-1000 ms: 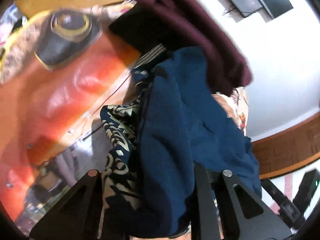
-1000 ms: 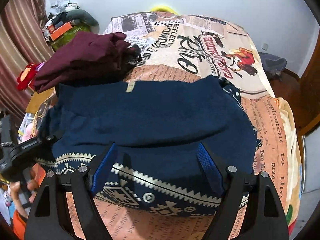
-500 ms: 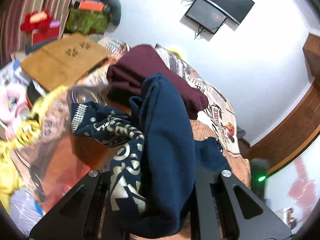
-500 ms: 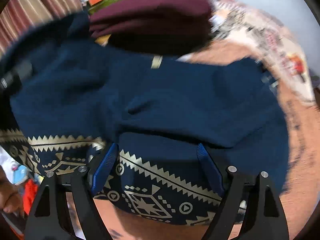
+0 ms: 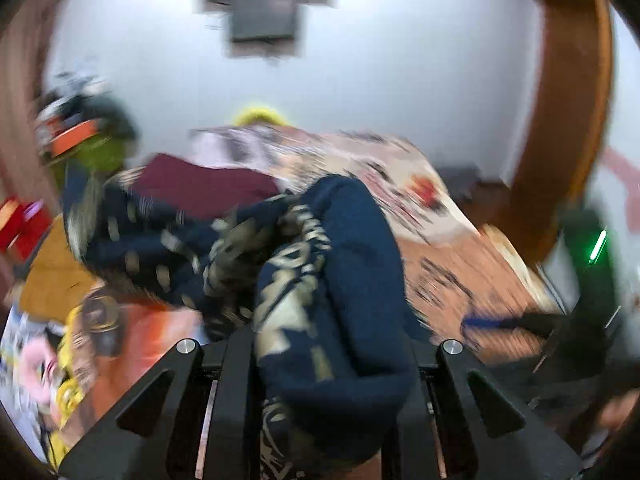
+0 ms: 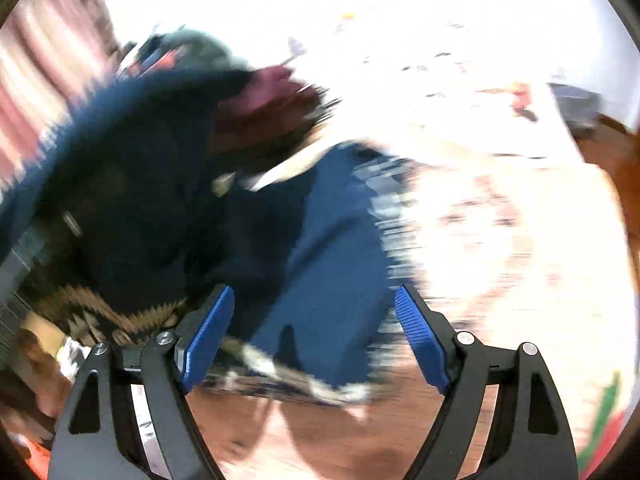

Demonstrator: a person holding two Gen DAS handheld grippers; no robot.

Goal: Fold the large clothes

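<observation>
A navy blue garment with a cream pattern (image 5: 340, 264) is bunched between the fingers of my left gripper (image 5: 332, 364), which is shut on it and holds it above the bed. In the right wrist view the same garment (image 6: 328, 248) hangs and drapes in front of my right gripper (image 6: 312, 332), whose blue pads (image 6: 208, 332) stand wide apart with nothing between them. Both views are blurred by motion.
A folded maroon garment (image 5: 200, 188) lies on the printed bedspread (image 5: 448, 264) behind the blue one. Clutter and a green bag (image 5: 100, 148) stand at the left. A wall screen (image 5: 264, 8) hangs above; a wooden door frame (image 5: 576, 120) is at right.
My left gripper has swung the blue garment up and to the right across the bed. The garment has lifted off its flat spread and now hangs bunched. Both cameras move fast.
</observation>
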